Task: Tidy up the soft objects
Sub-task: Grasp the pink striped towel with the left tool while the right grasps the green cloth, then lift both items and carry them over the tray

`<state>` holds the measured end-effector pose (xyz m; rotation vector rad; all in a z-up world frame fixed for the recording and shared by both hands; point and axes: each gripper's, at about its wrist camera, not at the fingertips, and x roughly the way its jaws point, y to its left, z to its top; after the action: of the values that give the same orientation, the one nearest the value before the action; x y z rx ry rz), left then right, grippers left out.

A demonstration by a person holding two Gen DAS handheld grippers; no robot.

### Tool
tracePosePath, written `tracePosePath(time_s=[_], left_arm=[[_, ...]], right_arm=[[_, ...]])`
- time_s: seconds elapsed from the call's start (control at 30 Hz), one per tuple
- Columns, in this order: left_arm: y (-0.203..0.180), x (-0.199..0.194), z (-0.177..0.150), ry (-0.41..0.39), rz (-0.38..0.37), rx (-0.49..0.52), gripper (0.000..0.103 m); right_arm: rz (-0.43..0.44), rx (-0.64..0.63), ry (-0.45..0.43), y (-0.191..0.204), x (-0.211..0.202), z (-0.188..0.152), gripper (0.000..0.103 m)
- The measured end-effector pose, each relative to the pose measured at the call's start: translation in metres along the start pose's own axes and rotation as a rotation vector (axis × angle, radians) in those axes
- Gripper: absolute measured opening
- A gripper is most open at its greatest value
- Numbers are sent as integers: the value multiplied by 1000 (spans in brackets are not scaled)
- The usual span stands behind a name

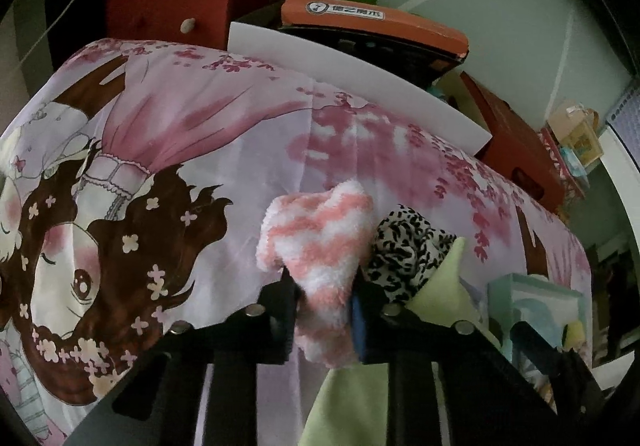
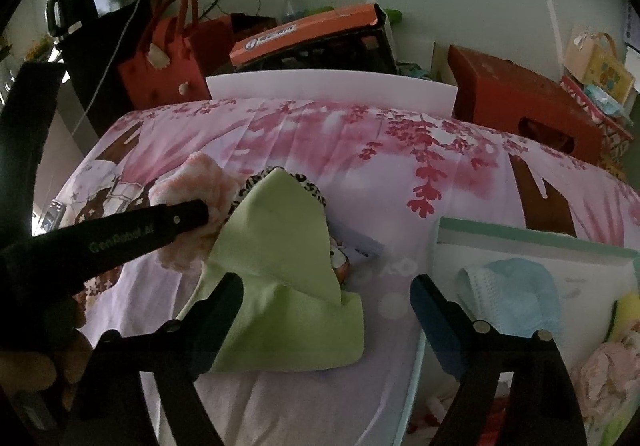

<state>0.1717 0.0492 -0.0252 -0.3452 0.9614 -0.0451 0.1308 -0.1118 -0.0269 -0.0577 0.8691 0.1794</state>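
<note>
My left gripper [image 1: 322, 282] is shut on a fluffy pink-and-white sock [image 1: 320, 242], held above the pink printed bedsheet [image 1: 200, 118]. The sock also shows in the right wrist view [image 2: 192, 182], with the left gripper [image 2: 200, 214] clamped on it. Next to it lie a black-and-white leopard-print cloth [image 1: 404, 250] and a light green cloth [image 1: 440, 286], which drapes over the leopard cloth in the right wrist view [image 2: 280, 246]. My right gripper [image 2: 326, 286] is open and empty, just above the green cloth's near edge.
A pale green box [image 2: 536, 242] at the right holds a light blue knit item [image 2: 508, 294] and other soft things. Behind the bed stand a white board [image 2: 328, 88], red felt bag [image 2: 160, 66], orange-lidded case [image 2: 304, 34] and red box [image 2: 524, 102].
</note>
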Motion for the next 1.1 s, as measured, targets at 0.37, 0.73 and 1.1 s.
tracePosePath(time_s=[0.37,0.73,1.1], left_arm=[[11,-19,-10,86,93,-62,17],[13,-31,-13,76,105,-75,17],[14,-53,-7,15,104,-76,17]], right_arm=[[72,-3,16,5,6,-3,54],[82,14,-3,0,0,-3,11],[120,-14,-127,9,-36,7,5]])
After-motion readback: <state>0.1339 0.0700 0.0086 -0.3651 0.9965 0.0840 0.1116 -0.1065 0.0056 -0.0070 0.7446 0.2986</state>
